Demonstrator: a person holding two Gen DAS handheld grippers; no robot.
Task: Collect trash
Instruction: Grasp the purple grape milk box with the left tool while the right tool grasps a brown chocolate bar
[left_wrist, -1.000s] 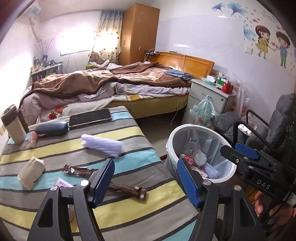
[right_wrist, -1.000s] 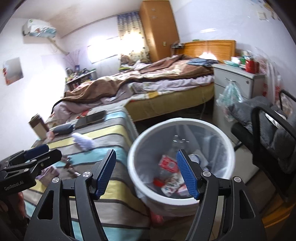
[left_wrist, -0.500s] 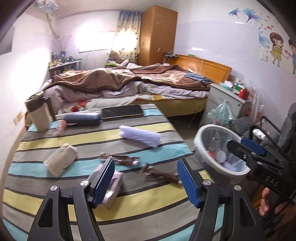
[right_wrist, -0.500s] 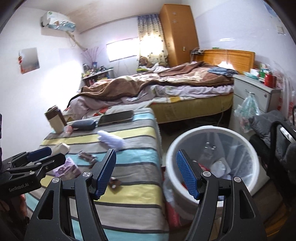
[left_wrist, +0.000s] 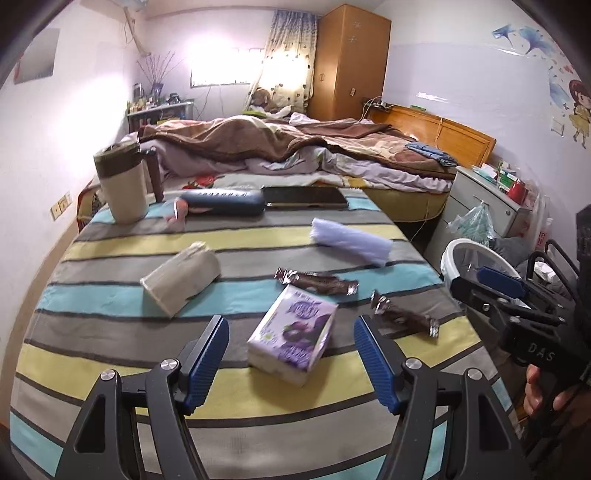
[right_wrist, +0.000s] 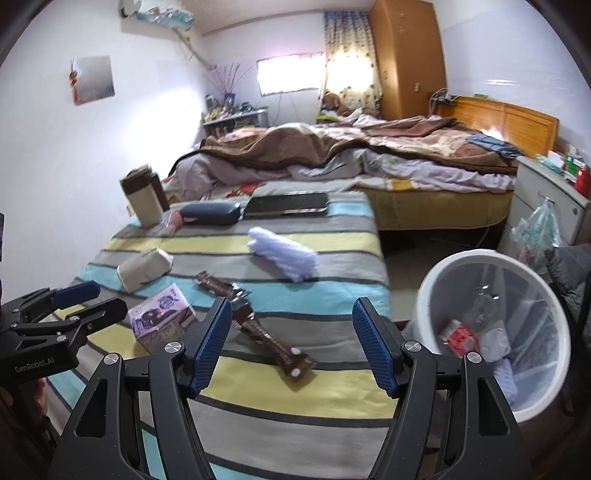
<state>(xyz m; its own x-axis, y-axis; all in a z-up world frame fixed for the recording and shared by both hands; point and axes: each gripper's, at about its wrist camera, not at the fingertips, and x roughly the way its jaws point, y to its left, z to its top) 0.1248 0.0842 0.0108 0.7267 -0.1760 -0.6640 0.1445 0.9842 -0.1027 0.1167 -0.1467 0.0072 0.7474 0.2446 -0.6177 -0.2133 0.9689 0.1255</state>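
Observation:
Two brown snack wrappers (left_wrist: 317, 282) (left_wrist: 404, 317) lie on the striped tablecloth (left_wrist: 110, 243). A purple tissue pack (left_wrist: 293, 334) sits just beyond my left gripper (left_wrist: 291, 332), which hovers open above it and holds nothing. In the right wrist view my right gripper (right_wrist: 291, 317) is open and empty over the nearer brown wrapper (right_wrist: 275, 343); the other wrapper (right_wrist: 221, 286) lies farther back. The white trash bin (right_wrist: 424, 291), with litter inside, stands on the floor right of the table. Each gripper shows in the other's view: the right gripper (left_wrist: 495, 284) and the left gripper (right_wrist: 77, 299).
On the table also lie a pale crumpled bag (left_wrist: 349, 242), a beige pack (left_wrist: 181, 278), a lidded mug (left_wrist: 123, 184), a dark case (left_wrist: 225, 203) and a black tablet (left_wrist: 304, 195). A bed (left_wrist: 314, 147) stands behind, a nightstand (left_wrist: 480, 199) and chair (right_wrist: 569, 273) at right.
Both grippers swung left, away from the bin and over the table. The bin slid to the right edge of each view; the tissue pack and wrappers came in front of the fingers.

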